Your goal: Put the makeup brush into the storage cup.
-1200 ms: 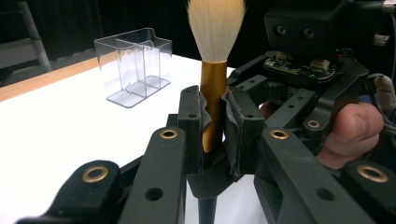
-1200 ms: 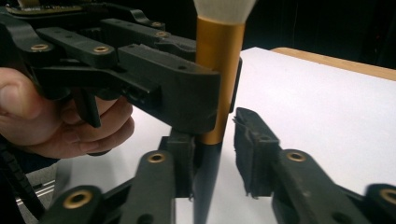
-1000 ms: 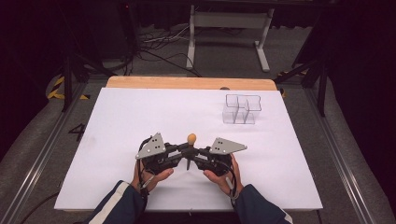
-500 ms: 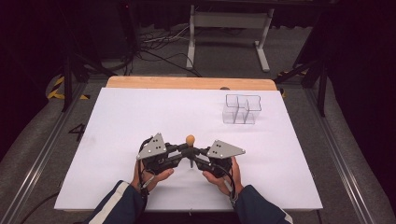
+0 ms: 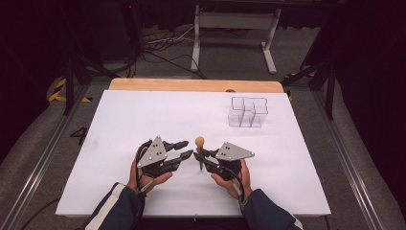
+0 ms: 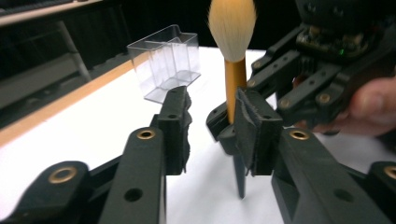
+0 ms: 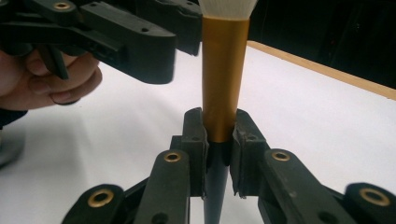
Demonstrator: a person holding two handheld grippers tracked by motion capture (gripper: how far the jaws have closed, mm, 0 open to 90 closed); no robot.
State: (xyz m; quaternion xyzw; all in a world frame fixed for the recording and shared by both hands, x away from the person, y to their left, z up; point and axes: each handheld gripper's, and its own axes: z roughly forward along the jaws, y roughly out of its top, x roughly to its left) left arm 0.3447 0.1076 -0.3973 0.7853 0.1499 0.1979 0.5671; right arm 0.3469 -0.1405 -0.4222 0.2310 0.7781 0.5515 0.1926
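Observation:
A makeup brush [image 5: 199,142] with a pale bristle head, gold ferrule and black handle stands upright near the table's front middle. My right gripper [image 5: 202,157] is shut on it, the jaws clamped where the gold ferrule [image 7: 219,79] meets the black handle. My left gripper [image 5: 186,149] is open just left of the brush. In the left gripper view its jaws [image 6: 215,126] stand apart, and the brush [image 6: 235,79] rises just beyond the right jaw, held by the right gripper [image 6: 303,79]. The handle tip hangs close above the white surface.
A clear plastic organizer [image 5: 248,112] with several compartments stands at the back right, also in the left gripper view [image 6: 166,60]. White sheet [image 5: 143,115] covers the table, with a wooden edge [image 5: 191,85] at the far side. Dark floor, cables and stands lie beyond.
Both grippers have drifted slightly toward the person, and the brush head has shifted a little to the right. The right gripper's hold is unchanged.

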